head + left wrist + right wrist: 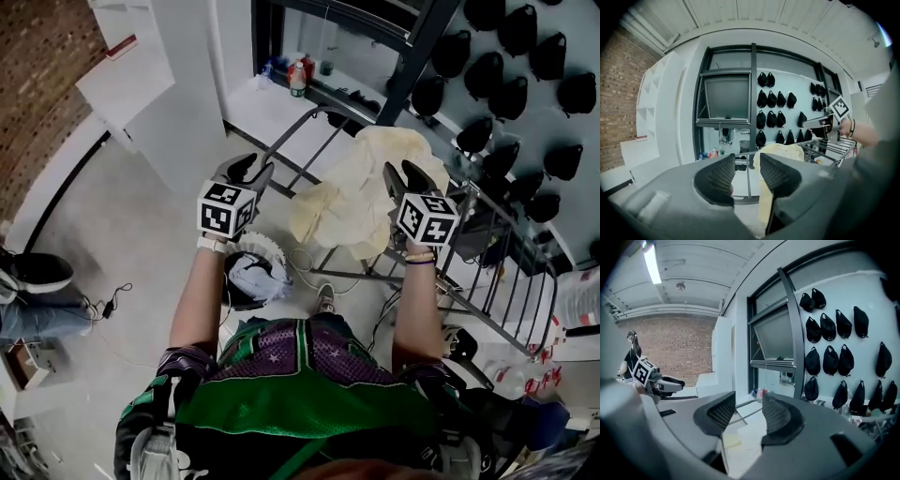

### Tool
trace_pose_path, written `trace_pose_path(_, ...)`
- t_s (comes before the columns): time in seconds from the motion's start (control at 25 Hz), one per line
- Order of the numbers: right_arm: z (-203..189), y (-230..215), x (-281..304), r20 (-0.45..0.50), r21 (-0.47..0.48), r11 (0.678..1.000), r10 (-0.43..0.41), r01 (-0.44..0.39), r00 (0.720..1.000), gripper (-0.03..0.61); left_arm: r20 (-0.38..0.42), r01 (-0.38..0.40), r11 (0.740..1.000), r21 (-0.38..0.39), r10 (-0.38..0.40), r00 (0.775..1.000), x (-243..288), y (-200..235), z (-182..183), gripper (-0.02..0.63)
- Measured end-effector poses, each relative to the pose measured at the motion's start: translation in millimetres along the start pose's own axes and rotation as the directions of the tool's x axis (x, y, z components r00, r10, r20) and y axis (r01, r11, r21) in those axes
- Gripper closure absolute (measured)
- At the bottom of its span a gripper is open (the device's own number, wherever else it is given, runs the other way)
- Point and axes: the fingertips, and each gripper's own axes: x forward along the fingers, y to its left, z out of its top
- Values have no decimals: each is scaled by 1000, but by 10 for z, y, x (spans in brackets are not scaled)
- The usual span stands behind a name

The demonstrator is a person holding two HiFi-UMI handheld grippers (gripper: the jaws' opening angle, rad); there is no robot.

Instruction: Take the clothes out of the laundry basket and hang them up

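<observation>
Nearest the head camera, the person's bare forearms reach out from a green and purple jersey [300,384], each hand carrying a gripper at about the same height. The left gripper [251,169] is released: in its own view the two ribbed pads stand apart with only open air between them. The right gripper [405,174] is likewise released and empty, with a clear gap between its pads in the right gripper view.

Below and between the arms, the laundry basket [268,247] sits on the pale floor, with white and bluish clothes [251,277] bunched inside it. Just beyond the grippers, a cream garment [361,187] lies draped over the metal drying rack [506,291], near the right gripper and not touched by either tool.

Farther off, bottles [297,77] stand on a low ledge by the dark window frame, and rows of black caps [487,70] hang on the wall behind the rack.
</observation>
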Motion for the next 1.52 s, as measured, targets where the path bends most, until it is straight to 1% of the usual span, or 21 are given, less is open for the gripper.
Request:
trace_pose_path(0.12,-22,331,-194,22,-15,1000,1,0,1000,413,14,-2,1000,0,2,1000,-327,3,-58,440)
trace_pose_path(0.28,-38,663,-430,35,-21,1000,-1,2,999,413,29,-1,1000,-3,1,1000,-706,-38,-106,440)
trace_pose_path(0.48,22,990,-661,46,-26,1000,17,-16,999,413,52,-4,1000,-25,5,999,-1127,-103,-109,440)
trace_pose_path(0.64,107,1210,-849,79,-27,999,45,-43,996,413,59,-6,1000,-25,7,998,-1428,-241,-148,440)
trace_pose_path(0.84,163,1222,-1142,151,-35,999,33,-28,988,413,109,-78,997,0,77,991,-1640,-408,-137,440)
trace_pose_path(1.0,121,1163,-1463,177,-29,999,27,-22,984,413,120,-84,996,22,81,989,-1781,-689,-151,440)
trace_pose_path(1.12,98,1116,-1794,194,-19,999,34,-31,980,413,124,-89,996,27,85,989,-1914,-956,-129,440)
trace_pose_path(1.28,-45,1116,-2206,193,-15,999,54,-53,980,413,118,-109,993,38,103,988,-2143,-1316,-176,440)
trace_pose_path(1.52,-200,1109,-2549,195,-12,996,88,-88,977,413,89,-126,991,38,122,989,-2332,-1713,-374,440)
